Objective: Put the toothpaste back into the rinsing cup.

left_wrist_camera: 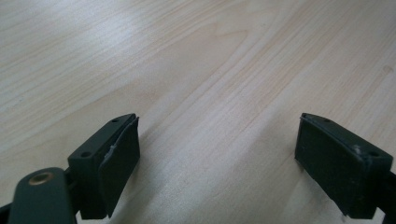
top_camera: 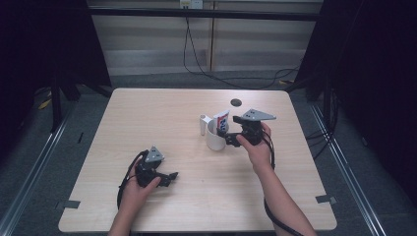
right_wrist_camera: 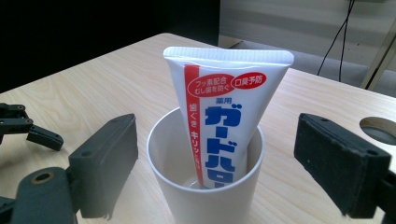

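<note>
The table (top_camera: 162, 123) is evenly and softly lit from above in the high view, its pale wood the brightest area, while both sides beyond the table fall into near-black. Shadows on the table are faint and short. That view is slightly soft and grainy. In the left gripper view a broad pale sheen lies across the wood at the upper left, and the near jaws are blurred. In the right gripper view the toothpaste tube (right_wrist_camera: 224, 112) is sharp, its print readable; the background behind it softens.
</note>
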A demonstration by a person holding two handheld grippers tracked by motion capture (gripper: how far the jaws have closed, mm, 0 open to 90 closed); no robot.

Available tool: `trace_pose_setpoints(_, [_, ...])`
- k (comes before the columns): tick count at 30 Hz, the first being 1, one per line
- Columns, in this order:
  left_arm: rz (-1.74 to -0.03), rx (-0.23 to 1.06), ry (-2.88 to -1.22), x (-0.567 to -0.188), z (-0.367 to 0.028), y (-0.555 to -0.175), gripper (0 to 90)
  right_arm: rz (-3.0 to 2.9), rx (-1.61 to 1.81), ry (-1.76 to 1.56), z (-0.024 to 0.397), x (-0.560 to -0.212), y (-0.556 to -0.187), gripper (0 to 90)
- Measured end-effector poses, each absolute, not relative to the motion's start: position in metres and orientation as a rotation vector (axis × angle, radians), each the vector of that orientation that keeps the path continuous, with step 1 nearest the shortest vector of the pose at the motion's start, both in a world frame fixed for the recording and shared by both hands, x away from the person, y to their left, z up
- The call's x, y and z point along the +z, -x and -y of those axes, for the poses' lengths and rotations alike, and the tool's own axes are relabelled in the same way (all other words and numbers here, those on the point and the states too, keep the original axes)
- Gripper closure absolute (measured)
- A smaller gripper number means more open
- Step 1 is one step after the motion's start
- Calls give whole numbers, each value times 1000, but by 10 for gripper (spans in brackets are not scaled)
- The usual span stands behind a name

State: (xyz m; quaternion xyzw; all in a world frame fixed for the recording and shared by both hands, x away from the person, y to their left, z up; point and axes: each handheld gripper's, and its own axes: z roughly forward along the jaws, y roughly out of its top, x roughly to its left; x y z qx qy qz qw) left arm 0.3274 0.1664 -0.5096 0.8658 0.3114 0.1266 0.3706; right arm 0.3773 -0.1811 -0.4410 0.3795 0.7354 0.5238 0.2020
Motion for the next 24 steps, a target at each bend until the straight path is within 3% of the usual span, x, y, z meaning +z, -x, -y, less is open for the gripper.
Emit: trace_pose_setpoints(24, [-799,321,-2219,-510,-166,-327,140,-2096,1443,-1039,197,-439,-362,131])
